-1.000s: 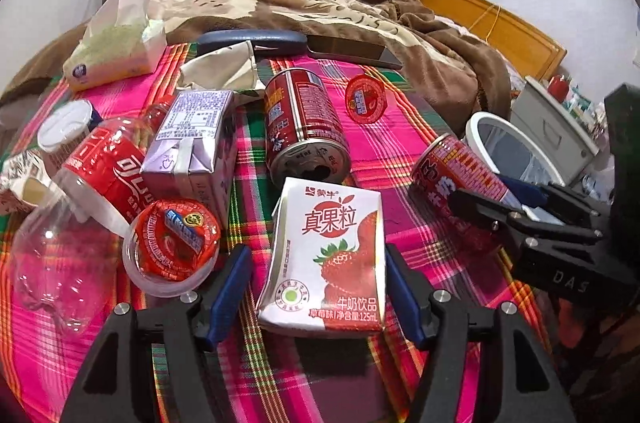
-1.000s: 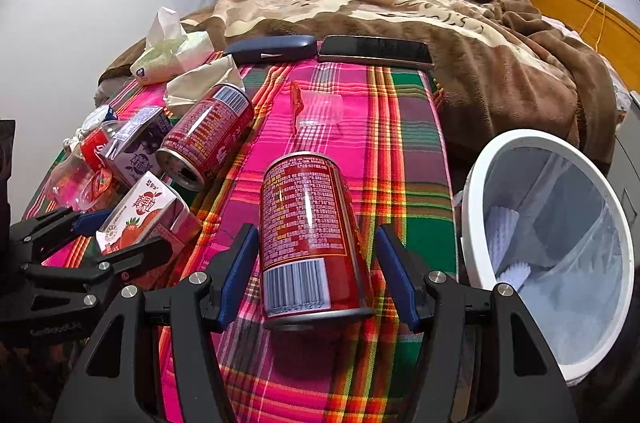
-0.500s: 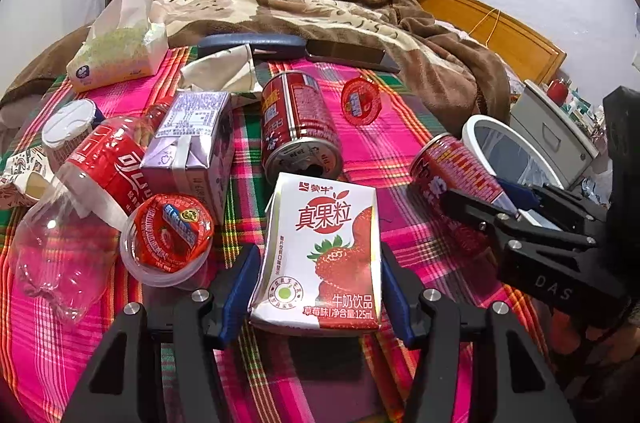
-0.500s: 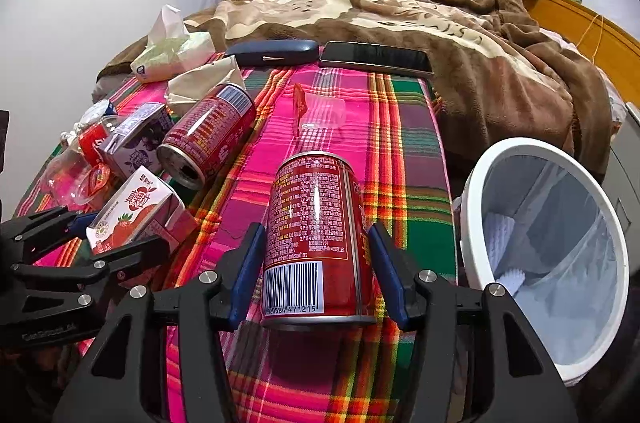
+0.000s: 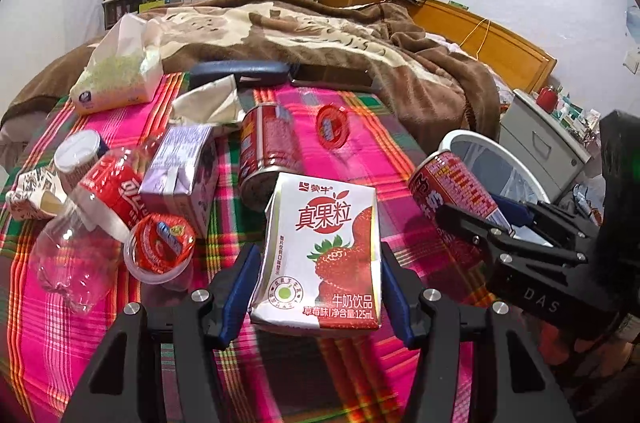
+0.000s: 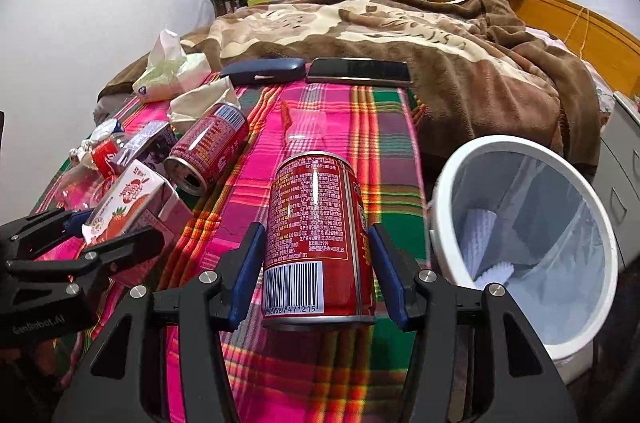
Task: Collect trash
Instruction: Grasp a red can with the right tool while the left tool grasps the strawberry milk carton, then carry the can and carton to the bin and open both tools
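My left gripper (image 5: 316,287) is shut on a strawberry milk carton (image 5: 320,255) and holds it off the plaid cloth. My right gripper (image 6: 318,271) is shut on a red can (image 6: 318,239) and holds it lifted. The can also shows at the right of the left wrist view (image 5: 452,191), the carton at the left of the right wrist view (image 6: 132,203). A white trash bin (image 6: 592,223) with a liner stands right of the bed edge. More trash lies on the cloth: a second red can (image 5: 268,151), a purple carton (image 5: 180,171), a jelly cup (image 5: 160,247), a plastic bottle (image 5: 92,219).
A tissue pack (image 5: 120,79), a dark glasses case (image 5: 240,71) and a phone (image 6: 360,71) lie at the far edge of the cloth. A brown blanket (image 6: 440,35) covers the bed behind. A grey cabinet (image 5: 548,143) stands by the bin.
Both grippers closed on their objects and lifted them: the left on the strawberry carton, the right on the red can, which now tilts upward.
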Motion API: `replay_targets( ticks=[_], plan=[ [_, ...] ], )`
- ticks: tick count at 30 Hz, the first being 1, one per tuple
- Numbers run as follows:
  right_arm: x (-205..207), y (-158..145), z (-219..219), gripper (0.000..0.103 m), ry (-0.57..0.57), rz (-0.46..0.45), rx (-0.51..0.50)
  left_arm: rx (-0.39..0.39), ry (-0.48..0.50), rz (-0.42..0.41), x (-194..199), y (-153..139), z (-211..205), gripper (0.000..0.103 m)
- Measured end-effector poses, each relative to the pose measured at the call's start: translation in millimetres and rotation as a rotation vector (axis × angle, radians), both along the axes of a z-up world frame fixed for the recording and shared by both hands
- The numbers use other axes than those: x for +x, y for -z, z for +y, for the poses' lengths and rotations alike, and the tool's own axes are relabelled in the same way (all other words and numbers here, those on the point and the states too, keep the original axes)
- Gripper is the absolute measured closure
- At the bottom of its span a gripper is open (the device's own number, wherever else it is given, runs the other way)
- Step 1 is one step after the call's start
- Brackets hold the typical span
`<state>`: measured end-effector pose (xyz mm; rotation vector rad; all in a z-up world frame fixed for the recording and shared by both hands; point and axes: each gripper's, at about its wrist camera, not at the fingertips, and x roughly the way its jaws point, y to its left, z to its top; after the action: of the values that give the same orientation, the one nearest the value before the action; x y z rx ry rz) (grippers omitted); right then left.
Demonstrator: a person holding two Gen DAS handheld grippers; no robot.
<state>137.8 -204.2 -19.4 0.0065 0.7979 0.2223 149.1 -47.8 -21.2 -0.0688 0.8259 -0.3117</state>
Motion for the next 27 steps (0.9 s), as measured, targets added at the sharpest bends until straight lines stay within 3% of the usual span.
replay_targets(
  ticks=[15,27],
  plan=[
    [-14.6,-25.3,-62.5,0.049,0.143,-0.056,-0.006,-0.034,0.119,-0.044,4.9,-33.0,-68.9,0.045],
    [-7.1,-15.6,-125.7,0.049,0.29,-0.029,-0.022,-0.03,0.255,-0.034,19.4,-31.5,-157.3,0.045]
  ],
)
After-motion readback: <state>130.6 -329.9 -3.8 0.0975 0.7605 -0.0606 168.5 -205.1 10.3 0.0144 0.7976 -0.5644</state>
